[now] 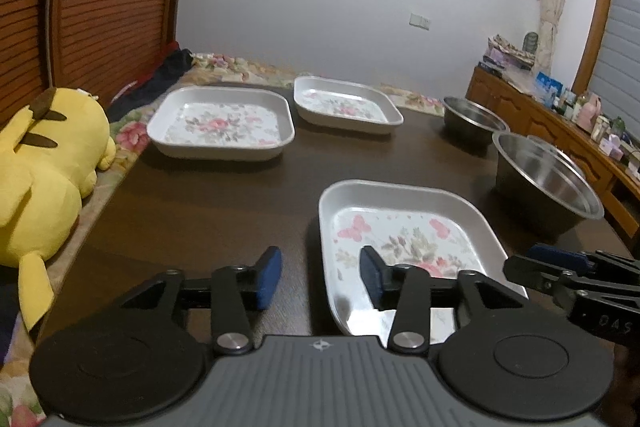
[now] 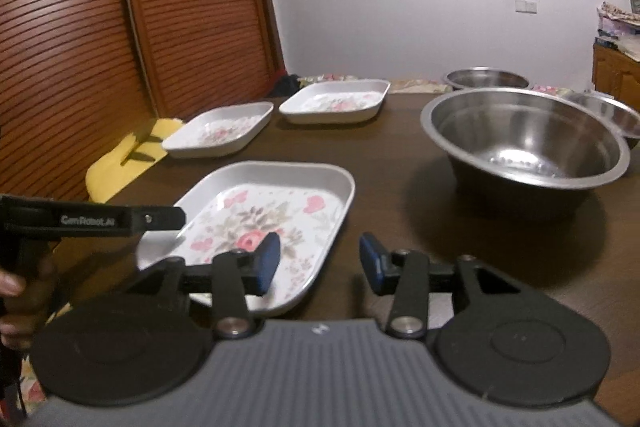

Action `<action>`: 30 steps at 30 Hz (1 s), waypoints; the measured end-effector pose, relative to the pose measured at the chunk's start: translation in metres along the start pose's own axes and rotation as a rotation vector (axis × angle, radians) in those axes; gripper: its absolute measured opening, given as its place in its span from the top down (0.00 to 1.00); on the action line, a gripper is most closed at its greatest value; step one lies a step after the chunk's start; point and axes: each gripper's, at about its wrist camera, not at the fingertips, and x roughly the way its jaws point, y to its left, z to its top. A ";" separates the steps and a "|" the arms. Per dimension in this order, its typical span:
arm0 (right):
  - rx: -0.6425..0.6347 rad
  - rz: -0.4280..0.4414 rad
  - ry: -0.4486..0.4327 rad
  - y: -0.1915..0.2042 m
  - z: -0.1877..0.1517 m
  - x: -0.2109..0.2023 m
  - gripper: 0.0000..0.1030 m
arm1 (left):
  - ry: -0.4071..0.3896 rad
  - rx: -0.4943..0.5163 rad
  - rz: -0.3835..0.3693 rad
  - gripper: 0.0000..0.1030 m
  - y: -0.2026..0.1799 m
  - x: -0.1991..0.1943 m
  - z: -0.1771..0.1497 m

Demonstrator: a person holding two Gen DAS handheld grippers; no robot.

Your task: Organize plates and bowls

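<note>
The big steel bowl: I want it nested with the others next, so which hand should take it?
Probably right. The right gripper stands open with the big steel bowl just ahead on its right, while the left gripper straddles the near plate's rim.

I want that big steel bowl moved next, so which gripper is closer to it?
Right. The right gripper sits beside the near plate, with the big steel bowl just ahead to its right. The left gripper straddles the plate's opposite rim, farther away.

Dim warm indoor light, soft shadows under dishes, strong fisheye bending (edges dark), slight blur.
</note>
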 end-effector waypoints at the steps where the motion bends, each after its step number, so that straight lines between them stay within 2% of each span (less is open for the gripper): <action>1: 0.000 -0.005 -0.010 -0.001 0.001 -0.001 0.50 | -0.004 0.002 0.002 0.51 0.000 -0.001 0.002; 8: 0.018 0.003 -0.050 -0.012 0.013 -0.004 0.48 | -0.036 0.030 0.012 0.50 0.003 -0.007 0.018; 14: -0.024 0.056 -0.055 -0.013 0.037 0.000 0.48 | -0.062 0.047 0.032 0.47 0.011 -0.005 0.034; 21: -0.101 0.137 -0.077 0.002 0.079 0.009 0.49 | -0.077 0.054 0.073 0.34 0.026 0.003 0.052; 24: -0.131 0.166 -0.089 0.012 0.095 0.014 0.44 | -0.081 0.055 0.075 0.29 0.035 0.009 0.062; 27: -0.157 0.192 -0.078 0.022 0.108 0.025 0.40 | -0.082 0.067 0.087 0.29 0.044 0.017 0.069; 30: -0.181 0.205 -0.060 0.032 0.118 0.039 0.40 | -0.080 0.071 0.087 0.29 0.055 0.025 0.077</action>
